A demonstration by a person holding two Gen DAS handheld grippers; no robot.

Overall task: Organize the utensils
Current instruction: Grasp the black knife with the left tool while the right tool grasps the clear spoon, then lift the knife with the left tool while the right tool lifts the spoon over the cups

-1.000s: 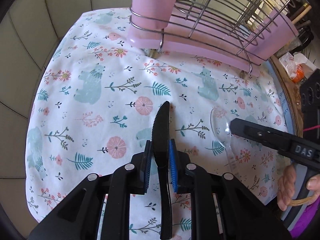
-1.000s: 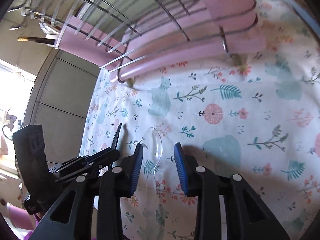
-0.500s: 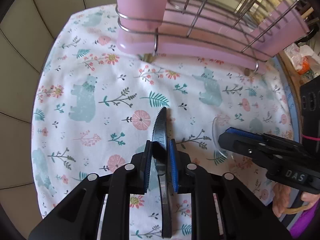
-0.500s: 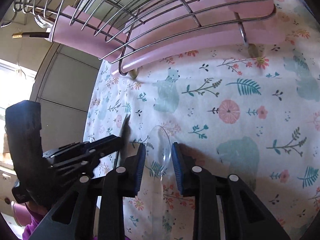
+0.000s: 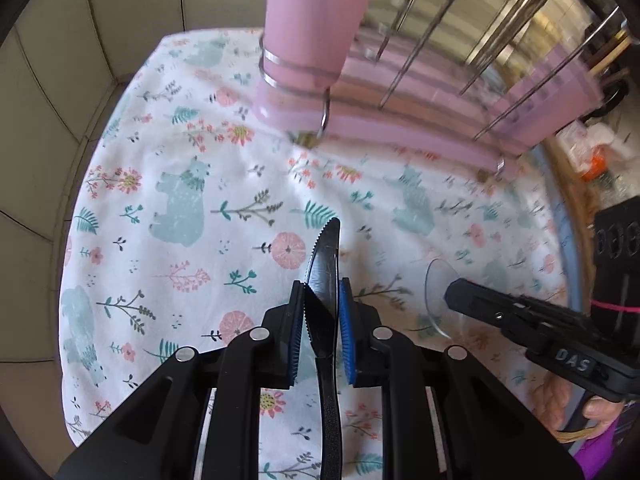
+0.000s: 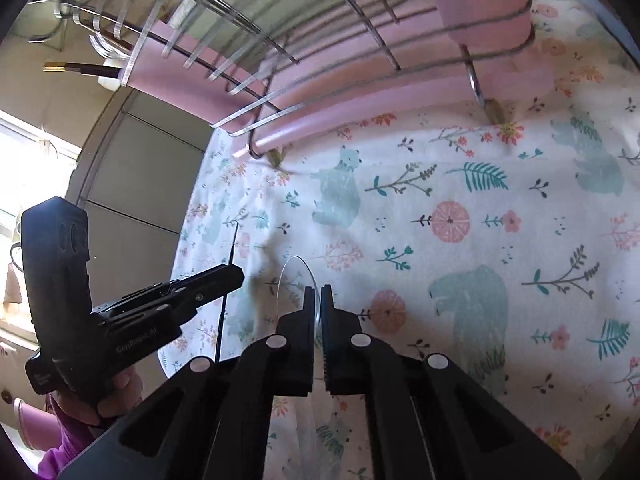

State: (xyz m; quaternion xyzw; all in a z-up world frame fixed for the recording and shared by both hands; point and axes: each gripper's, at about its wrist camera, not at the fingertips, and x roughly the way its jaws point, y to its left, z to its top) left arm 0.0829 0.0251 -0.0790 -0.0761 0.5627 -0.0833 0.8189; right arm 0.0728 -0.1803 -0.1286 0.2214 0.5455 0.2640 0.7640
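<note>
Closing in over the last second, the right gripper [image 6: 319,300] went from pads standing wide either side of the clear spoon [image 6: 295,280] to pads pinched together on it, the bowl standing up just past the tips. Meanwhile the left gripper [image 5: 322,312] has kept its clamp on the black knife [image 5: 325,264], and the rack [image 5: 420,128] has grown nearer in both views, so the knife seems to be lifting off the cloth [image 5: 180,200]. In the left view the serrated blade sticks out ahead of the blue pads, its handle running back under the gripper; from the right view the same knife shows edge-on as a thin dark line. Both utensils are thus in hand, 1 per gripper, over the flowered cloth and in front of the wire rack with its pink tray. As for progress, I judge the pick-up step done for these 2 pieces and the putting-away not yet begun: neither is in the rack or in the pink cup [image 5: 316,20] at its corner, which looks like the cutlery holder. What is already stowed there I cannot tell, since the cup's inside is hidden. No other loose utensils show on the cloth, so these 2 may be the last to place.
</note>
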